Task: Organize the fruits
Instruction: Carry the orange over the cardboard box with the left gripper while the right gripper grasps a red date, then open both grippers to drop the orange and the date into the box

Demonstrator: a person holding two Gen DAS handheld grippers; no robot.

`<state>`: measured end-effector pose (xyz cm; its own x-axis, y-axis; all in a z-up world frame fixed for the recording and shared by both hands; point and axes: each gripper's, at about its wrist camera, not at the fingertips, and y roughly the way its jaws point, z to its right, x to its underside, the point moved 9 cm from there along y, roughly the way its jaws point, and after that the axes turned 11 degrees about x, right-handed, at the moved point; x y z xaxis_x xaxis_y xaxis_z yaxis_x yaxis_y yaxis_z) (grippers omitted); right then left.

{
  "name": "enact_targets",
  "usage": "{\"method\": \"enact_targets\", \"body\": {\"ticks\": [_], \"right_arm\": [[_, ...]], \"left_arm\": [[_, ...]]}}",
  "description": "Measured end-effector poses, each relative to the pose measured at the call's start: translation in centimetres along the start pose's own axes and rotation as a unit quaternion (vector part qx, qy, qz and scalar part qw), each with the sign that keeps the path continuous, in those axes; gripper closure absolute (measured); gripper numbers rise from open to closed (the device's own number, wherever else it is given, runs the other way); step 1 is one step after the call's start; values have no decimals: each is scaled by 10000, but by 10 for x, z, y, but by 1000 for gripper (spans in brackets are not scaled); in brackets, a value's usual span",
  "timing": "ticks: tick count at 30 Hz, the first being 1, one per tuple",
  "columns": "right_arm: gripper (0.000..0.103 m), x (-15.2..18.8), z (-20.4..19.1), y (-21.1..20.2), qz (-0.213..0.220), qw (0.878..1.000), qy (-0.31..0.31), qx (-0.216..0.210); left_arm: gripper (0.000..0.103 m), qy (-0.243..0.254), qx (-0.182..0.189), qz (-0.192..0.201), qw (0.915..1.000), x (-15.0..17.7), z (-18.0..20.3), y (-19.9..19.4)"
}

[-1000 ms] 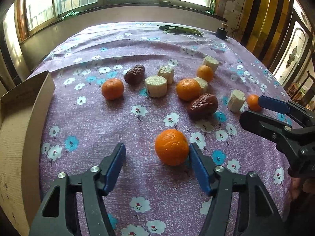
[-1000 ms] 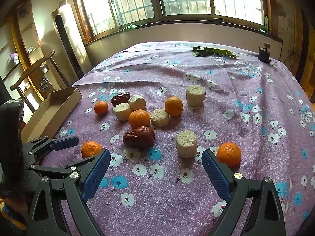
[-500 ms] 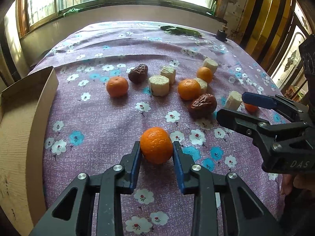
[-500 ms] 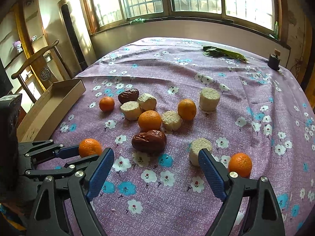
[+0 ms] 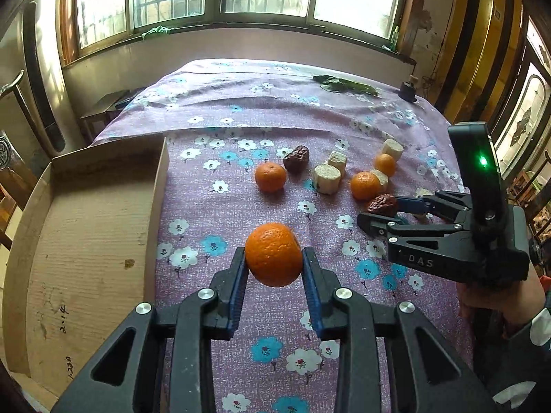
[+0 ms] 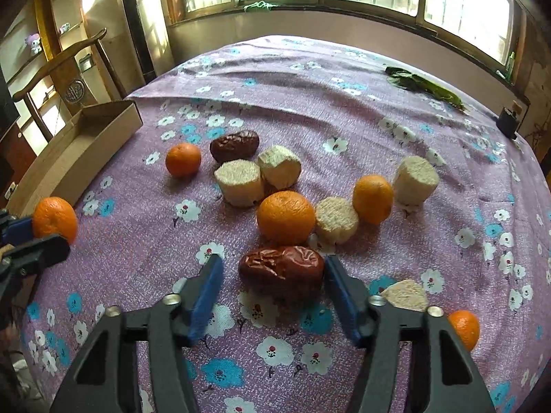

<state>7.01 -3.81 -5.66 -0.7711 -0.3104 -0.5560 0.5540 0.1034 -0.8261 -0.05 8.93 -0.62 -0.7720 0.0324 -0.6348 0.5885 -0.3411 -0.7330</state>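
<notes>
My left gripper (image 5: 273, 260) is shut on an orange (image 5: 273, 254) and holds it a little above the flowered purple cloth (image 5: 213, 220); the right wrist view shows that orange (image 6: 55, 218) at its left edge. A wrinkled red date (image 6: 282, 268) lies on the cloth between the blue pads of my right gripper (image 6: 272, 273), whose jaws are closing. The right pad is at the date's end and the left pad stands a short way off it. In the left wrist view the right gripper (image 5: 382, 211) reaches in from the right around the same date (image 5: 383, 203).
A shallow cardboard box (image 5: 86, 241) lies at the cloth's left edge. Behind the date sit several oranges (image 6: 286, 216), several pale cut cylinders (image 6: 239, 182) and a second date (image 6: 234, 145). Another orange (image 6: 465, 328) lies at the near right. Green leaves (image 6: 423, 86) and a small dark bottle (image 6: 508, 120) are far back.
The left jaws shut on the orange, then lifted it off the cloth toward the box. The right gripper moved forward over the red date and its jaws narrowed around it.
</notes>
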Motion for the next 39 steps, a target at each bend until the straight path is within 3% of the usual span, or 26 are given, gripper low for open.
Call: {"method": "enact_targets", "body": {"ticks": [6, 10, 22, 26, 31, 36, 39], "right_arm": [[49, -3, 2, -20, 210, 9994, 205, -155], [49, -17, -17, -41, 371, 9983, 130, -423], [49, -79, -157, -66, 787, 9848, -785, -1335], [48, -103, -205, -57, 819, 9779, -1087, -1588], [49, -114, -246, -14, 486, 9746, -1491, -1597], [49, -94, -250, 9, 213, 9702, -2004, -1344], [49, -84, -226, 5, 116, 9738, -1829, -1349]], "left_arm": [[73, -185, -154, 129, 9996, -3, -25, -20], [73, -282, -402, 247, 9985, -9, -54, -41], [73, -1105, -1092, 279, 9875, -11, -163, -65], [73, -1407, -1098, 167, 9838, 0, -183, -61], [73, -1594, -1069, 84, 9814, 7, -196, -56], [72, -1533, -769, 65, 9852, 6, -185, -48], [72, -1429, -514, -33, 9884, 4, -168, -38]]}}
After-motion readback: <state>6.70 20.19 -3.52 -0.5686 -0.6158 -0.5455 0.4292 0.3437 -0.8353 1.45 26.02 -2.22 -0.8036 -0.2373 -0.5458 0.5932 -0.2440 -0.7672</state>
